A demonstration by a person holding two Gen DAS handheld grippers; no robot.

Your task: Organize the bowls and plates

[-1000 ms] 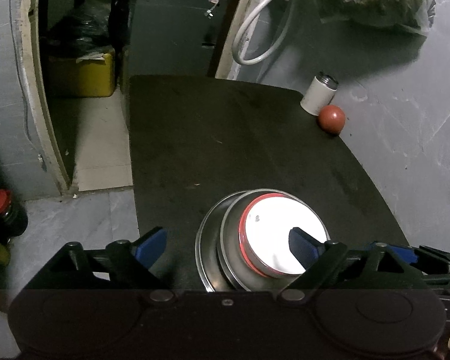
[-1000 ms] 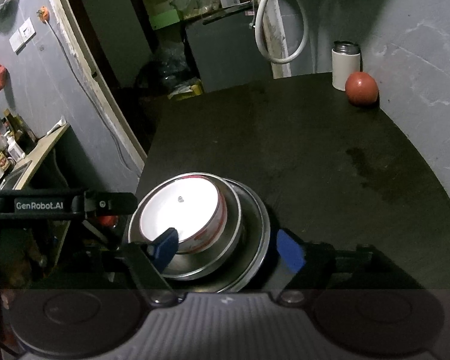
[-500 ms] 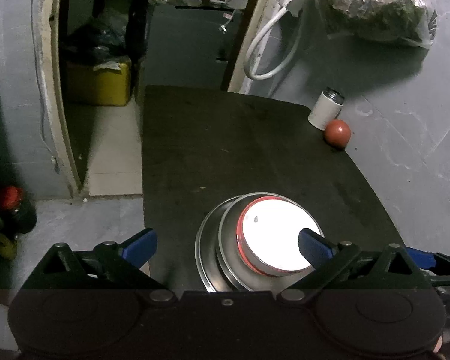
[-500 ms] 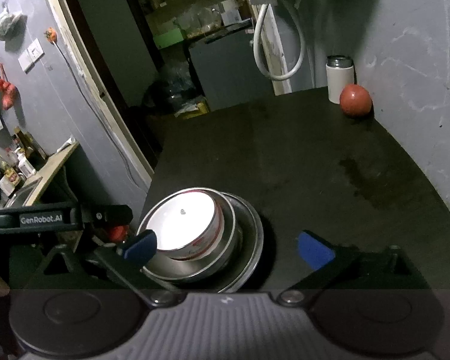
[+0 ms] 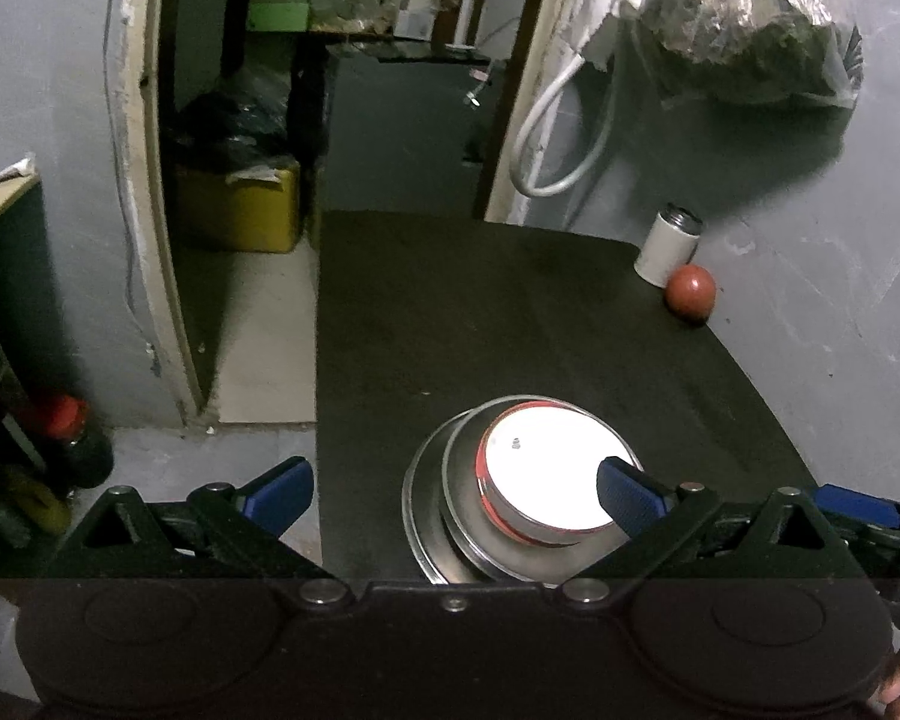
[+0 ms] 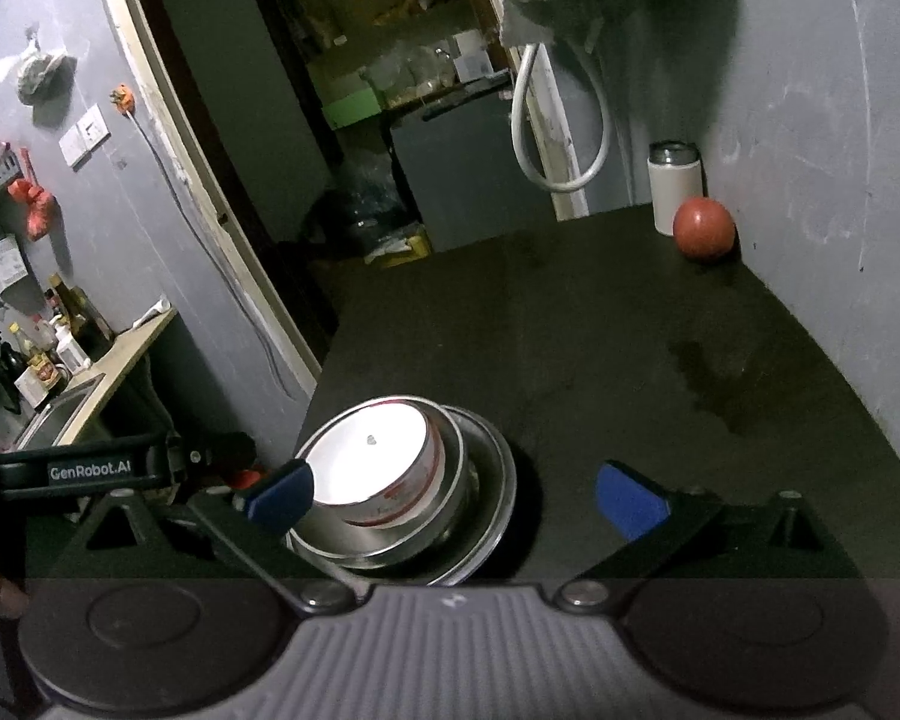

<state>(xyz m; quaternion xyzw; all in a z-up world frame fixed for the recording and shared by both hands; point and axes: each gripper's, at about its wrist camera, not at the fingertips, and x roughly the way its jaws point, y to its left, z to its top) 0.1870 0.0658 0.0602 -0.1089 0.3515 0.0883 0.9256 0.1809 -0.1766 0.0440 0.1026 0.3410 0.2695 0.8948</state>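
L tongs are gaping wide w/ nothing in them; the right pad is hanging over the near edge of the white bowl, the left pad out past the worktop edge, over the floor. R tongs are also spread wide & empty, the left pad sitting by the stack's near-left rim, the right pad over bare worktop. Can't tell if either pad is actually touching the dishes; looks like both are just hovering.

Between them: the white bowl w/ red band is sitting nested in a steel bowl, which is sitting in a wider steel plate, all at the worktop's near-left corner, close to the edge. The stack is looking level & concentric enough.

Further out, far right by the wall: a white cup & a red fruit, just beside each other, well apart from the stack.

Progress, judging by this: stacking is looking done or nearly so, no loose plates/bowls showing elsewhere. Prob. left: maybe nudging the stack away from the edge, else nothing.
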